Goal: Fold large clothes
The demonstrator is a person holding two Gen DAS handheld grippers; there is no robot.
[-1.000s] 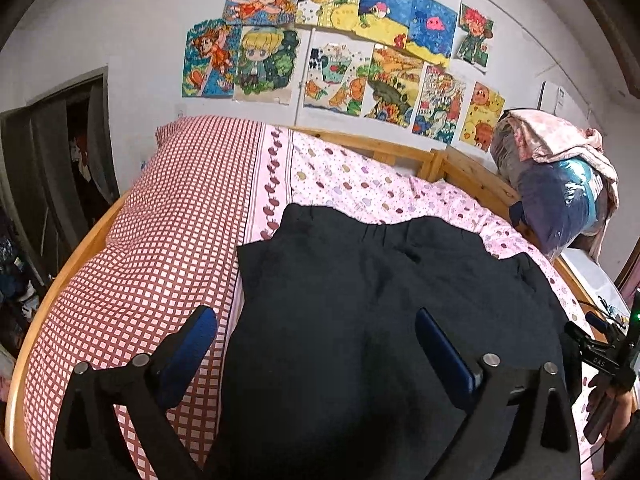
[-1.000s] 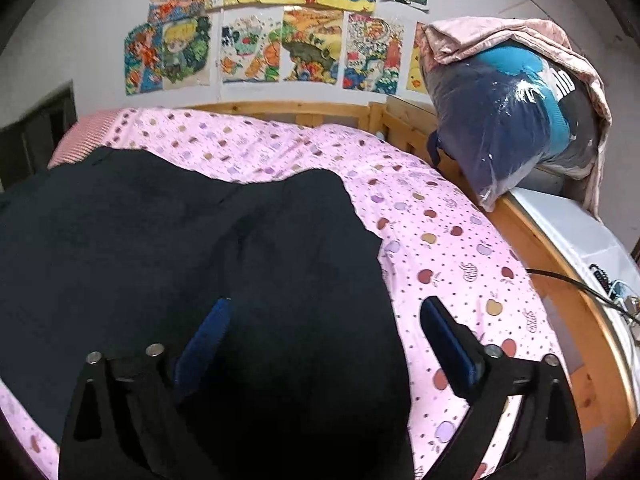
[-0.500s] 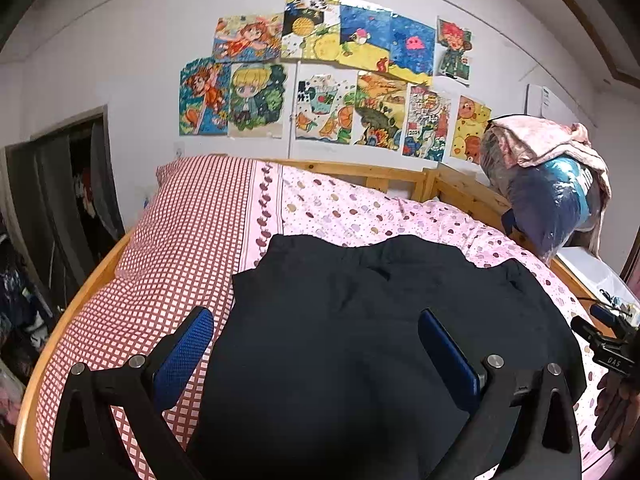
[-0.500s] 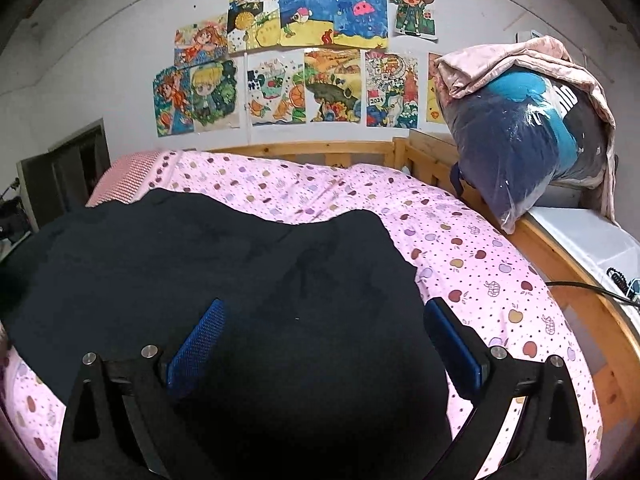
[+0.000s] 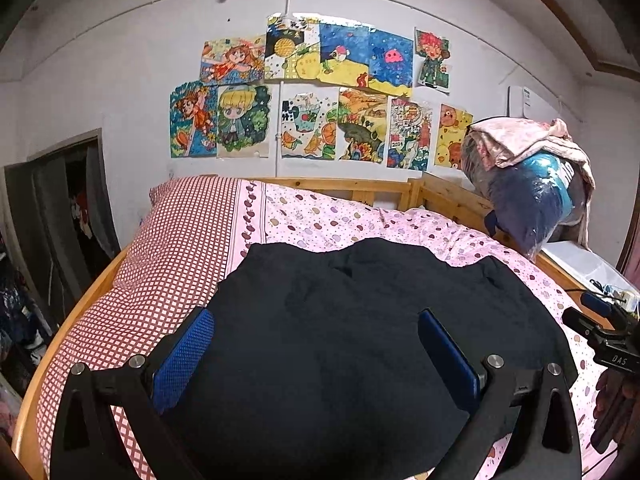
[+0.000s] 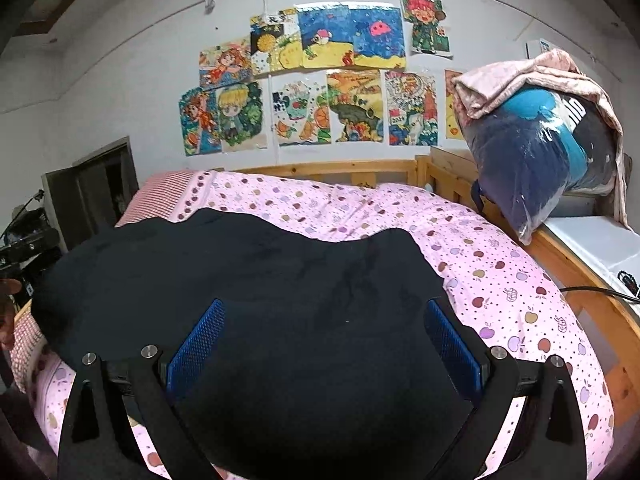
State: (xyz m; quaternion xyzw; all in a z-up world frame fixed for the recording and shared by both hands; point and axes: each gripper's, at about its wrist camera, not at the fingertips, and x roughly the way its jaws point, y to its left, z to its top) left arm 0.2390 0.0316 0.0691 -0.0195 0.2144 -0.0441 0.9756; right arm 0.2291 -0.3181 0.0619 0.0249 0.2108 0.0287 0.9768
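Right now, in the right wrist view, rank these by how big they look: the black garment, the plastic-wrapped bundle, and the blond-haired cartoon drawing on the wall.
1. black garment, though it lies nearest the camera, which inflates it.
2. plastic-wrapped bundle.
3. blond-haired cartoon drawing, farthest away, so its true size is unsure.

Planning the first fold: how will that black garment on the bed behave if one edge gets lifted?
The black garment is probably floppy: it follows the bedding's curve and shows soft wrinkles, so a lifted edge should sag. It looks thick and matte, so likely grippy, not slippery. Spread wide under both open tools, left and right, lifted at one point it may bunch.
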